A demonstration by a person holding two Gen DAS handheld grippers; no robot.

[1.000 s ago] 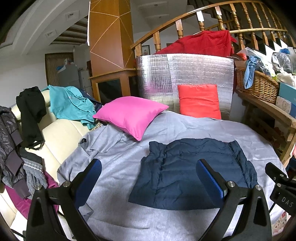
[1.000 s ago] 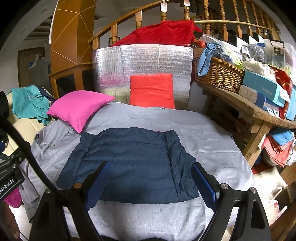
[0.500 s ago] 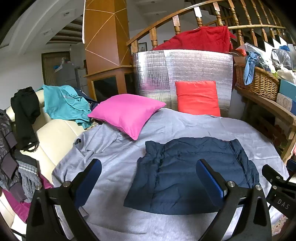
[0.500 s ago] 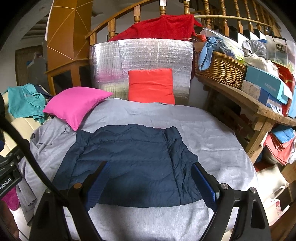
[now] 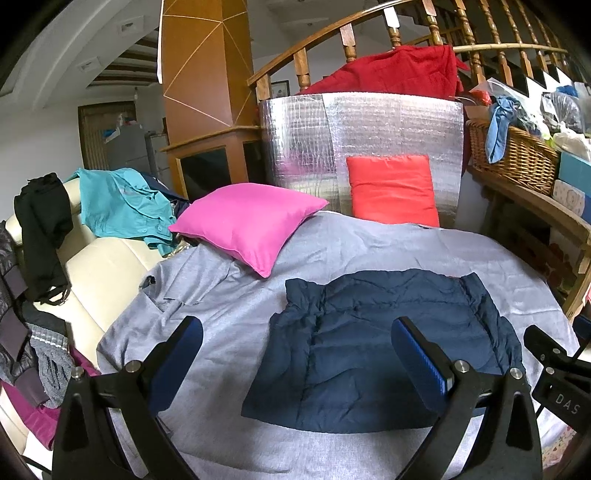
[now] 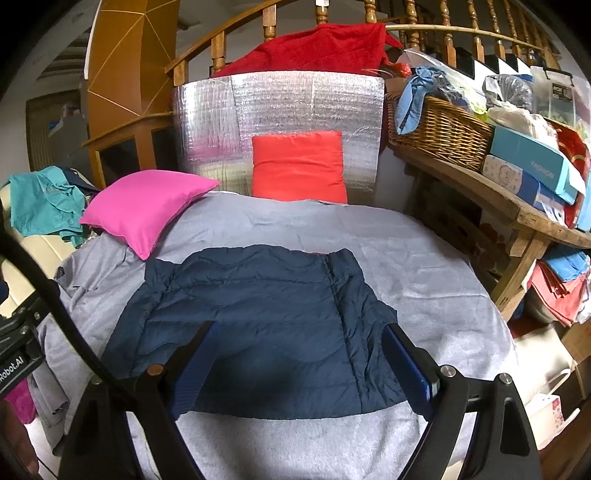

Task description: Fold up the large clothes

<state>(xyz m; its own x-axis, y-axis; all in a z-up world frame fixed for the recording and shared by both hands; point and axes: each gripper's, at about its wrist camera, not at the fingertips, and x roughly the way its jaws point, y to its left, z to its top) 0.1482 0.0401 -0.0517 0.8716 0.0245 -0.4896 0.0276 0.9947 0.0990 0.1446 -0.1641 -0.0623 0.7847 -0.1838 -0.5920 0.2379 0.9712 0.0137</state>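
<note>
The navy padded jacket (image 6: 258, 321) lies flat in the middle of the frame on the grey sheet (image 6: 424, 258), both sides folded inward. Left gripper (image 5: 295, 354) and right gripper (image 6: 299, 362) hover over its lower edge with jaws released and empty, probably ready to grasp.

Pretty cluttered room tbh. There's a bed with a grey sheet (image 5: 388, 251), a pink pillow (image 5: 247, 221) and a red-orange cushion (image 5: 393, 190) leaning on a silver foil panel (image 5: 362, 129). Behind that a curved wooden stair railing (image 6: 406, 22) with a red blanket (image 6: 317, 48) draped over it. Big orange-brown column (image 5: 207, 62) on the left, white walls, stepped ceiling. Cream sofa (image 5: 107, 266) piled with clothes, including a teal shirt (image 5: 118, 203). On the right, a wooden shelf (image 6: 480, 192) holding a wicker basket (image 6: 439, 129) and some boxes (image 6: 532, 166).
</note>
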